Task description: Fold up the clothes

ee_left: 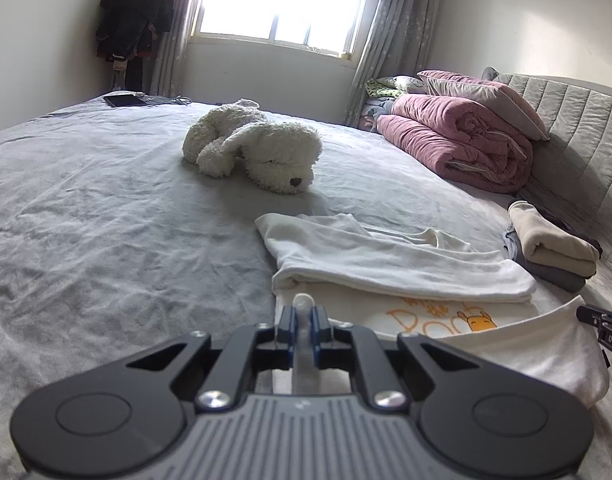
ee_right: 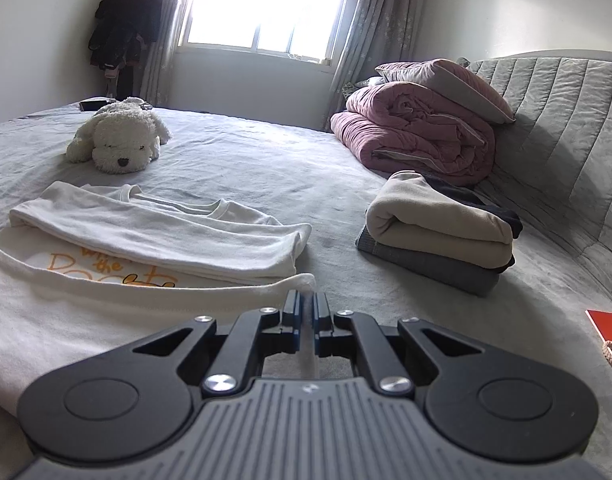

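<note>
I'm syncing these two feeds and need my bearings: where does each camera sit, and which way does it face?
Left wrist: on the left gripper, low over the bed, facing the window; jaws shut on the white shirt's near hem; the right gripper's tip shows at the right edge.
Right wrist: on the right gripper, facing the same way from further right; jaws shut on the shirt's hem; no hand shows.
Shared: shirt, plush dog, pink quilt, folded stack, window.
</note>
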The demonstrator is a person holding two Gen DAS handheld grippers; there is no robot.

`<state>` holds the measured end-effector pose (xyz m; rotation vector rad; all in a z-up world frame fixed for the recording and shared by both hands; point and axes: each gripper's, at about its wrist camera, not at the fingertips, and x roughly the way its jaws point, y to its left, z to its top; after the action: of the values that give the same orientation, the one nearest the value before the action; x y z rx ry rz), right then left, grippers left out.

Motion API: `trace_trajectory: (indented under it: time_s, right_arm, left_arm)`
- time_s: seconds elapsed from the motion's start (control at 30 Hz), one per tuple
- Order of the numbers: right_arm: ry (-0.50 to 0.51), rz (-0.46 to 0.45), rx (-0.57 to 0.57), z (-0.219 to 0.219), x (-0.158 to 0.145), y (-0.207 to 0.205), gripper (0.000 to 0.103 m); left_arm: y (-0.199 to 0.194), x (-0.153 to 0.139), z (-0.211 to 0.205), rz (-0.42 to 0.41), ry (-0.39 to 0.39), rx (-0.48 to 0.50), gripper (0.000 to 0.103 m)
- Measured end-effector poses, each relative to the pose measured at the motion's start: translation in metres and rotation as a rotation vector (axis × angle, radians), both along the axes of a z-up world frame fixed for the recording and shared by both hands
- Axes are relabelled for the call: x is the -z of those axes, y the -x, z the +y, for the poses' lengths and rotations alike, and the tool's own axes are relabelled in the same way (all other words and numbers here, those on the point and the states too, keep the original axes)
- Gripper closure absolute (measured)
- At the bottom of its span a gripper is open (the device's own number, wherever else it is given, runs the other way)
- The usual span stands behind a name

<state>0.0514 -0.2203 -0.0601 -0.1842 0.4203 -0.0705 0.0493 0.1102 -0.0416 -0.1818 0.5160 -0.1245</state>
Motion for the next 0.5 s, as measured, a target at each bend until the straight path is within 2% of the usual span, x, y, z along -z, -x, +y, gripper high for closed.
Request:
trace_trajectory:
  time_s: [0.2, 0.5]
  right_arm:
    - [-0.013, -0.044, 0.046, -0.001, -0.001, -0.008, 0.098]
    - [0.005, -0.12, 0.079, -0.001, 0.003, -0.018, 0.098]
  left_arm:
    - [-0.012, -0.005, -0.001, -0.04, 0.025, -0.032, 0.095]
    - [-0.03, -0.002, -0.008, -0.089, -0.006, -0.068, 0.095]
